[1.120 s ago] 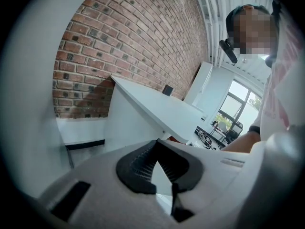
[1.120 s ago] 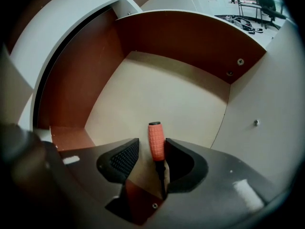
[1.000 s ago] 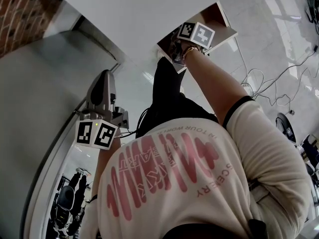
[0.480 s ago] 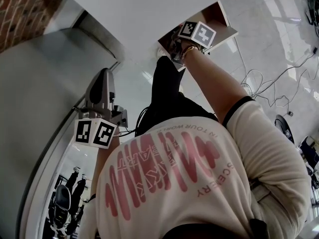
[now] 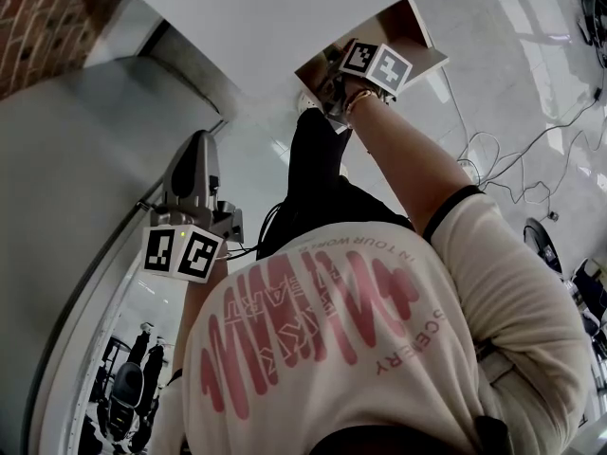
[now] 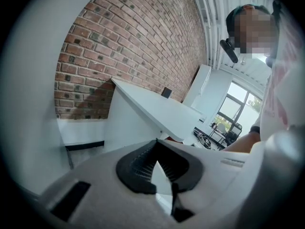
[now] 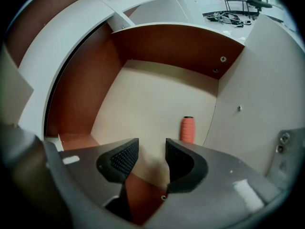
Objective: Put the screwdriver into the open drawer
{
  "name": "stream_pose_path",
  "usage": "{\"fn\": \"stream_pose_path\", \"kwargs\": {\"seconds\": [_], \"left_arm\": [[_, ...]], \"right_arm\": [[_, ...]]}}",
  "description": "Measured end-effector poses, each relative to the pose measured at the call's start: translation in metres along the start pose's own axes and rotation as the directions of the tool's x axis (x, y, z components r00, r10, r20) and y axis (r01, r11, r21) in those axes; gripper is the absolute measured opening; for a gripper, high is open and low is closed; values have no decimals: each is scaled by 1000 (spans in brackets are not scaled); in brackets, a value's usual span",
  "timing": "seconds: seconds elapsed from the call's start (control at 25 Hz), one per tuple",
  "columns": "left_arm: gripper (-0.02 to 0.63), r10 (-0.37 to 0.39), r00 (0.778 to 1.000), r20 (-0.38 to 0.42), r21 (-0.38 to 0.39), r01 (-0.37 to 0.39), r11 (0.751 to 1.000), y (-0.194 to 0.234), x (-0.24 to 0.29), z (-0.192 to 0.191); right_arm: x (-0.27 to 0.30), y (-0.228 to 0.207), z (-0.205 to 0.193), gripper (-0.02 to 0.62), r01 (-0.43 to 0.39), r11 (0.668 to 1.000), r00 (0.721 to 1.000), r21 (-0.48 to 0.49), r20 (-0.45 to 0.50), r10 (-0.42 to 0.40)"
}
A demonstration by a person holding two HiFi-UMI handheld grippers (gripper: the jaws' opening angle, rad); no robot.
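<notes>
The orange-handled screwdriver (image 7: 188,129) lies on the pale floor of the open drawer (image 7: 152,92), close against its right wall; only the handle shows. My right gripper (image 7: 151,149) hangs over the drawer's near end, jaws open with nothing between them, a little left of the screwdriver and apart from it. In the head view the right gripper (image 5: 337,93) reaches into the drawer (image 5: 422,36) at the top. My left gripper (image 5: 196,150) is held low at the left, away from the drawer. Its jaws (image 6: 156,149) are shut and hold nothing.
A white cabinet top (image 5: 247,17) spans the upper head view above the drawer. Cables (image 5: 503,169) trail over the shiny floor at the right. The left gripper view faces a brick wall (image 6: 119,42) and a white counter (image 6: 157,109). The person's torso (image 5: 332,349) fills the lower middle.
The right gripper has stayed at the drawer and shifted only slightly. A bit more of the drawer's inside shows in the head view. The left gripper has not moved.
</notes>
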State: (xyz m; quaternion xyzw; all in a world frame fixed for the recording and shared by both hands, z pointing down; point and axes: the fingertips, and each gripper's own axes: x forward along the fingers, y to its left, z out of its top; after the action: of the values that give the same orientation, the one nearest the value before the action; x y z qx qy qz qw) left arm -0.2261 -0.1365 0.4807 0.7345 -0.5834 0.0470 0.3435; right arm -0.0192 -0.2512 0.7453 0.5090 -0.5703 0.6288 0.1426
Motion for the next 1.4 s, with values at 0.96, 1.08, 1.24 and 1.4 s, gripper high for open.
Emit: {"fn": "stream_pose_path", "kwargs": {"seconds": [0.96, 1.08, 1.24, 1.4], "left_arm": [[5, -84, 990, 116, 10, 83, 996, -58, -46, 22], [5, -111, 982, 151, 22, 109, 994, -74, -53, 35], [5, -142, 965, 220, 21, 141, 990, -100, -63, 55], [5, -196, 955, 225, 107, 175, 979, -138, -78, 60]], "right_arm": [[-120, 48, -26, 170, -200, 975, 979, -97, 28, 203], [-152, 55, -38, 163, -240, 964, 970, -111, 17, 244], [-198, 72, -46, 146, -301, 948, 952, -100, 32, 306], [-247, 98, -54, 135, -387, 913, 918, -129, 43, 395]]}}
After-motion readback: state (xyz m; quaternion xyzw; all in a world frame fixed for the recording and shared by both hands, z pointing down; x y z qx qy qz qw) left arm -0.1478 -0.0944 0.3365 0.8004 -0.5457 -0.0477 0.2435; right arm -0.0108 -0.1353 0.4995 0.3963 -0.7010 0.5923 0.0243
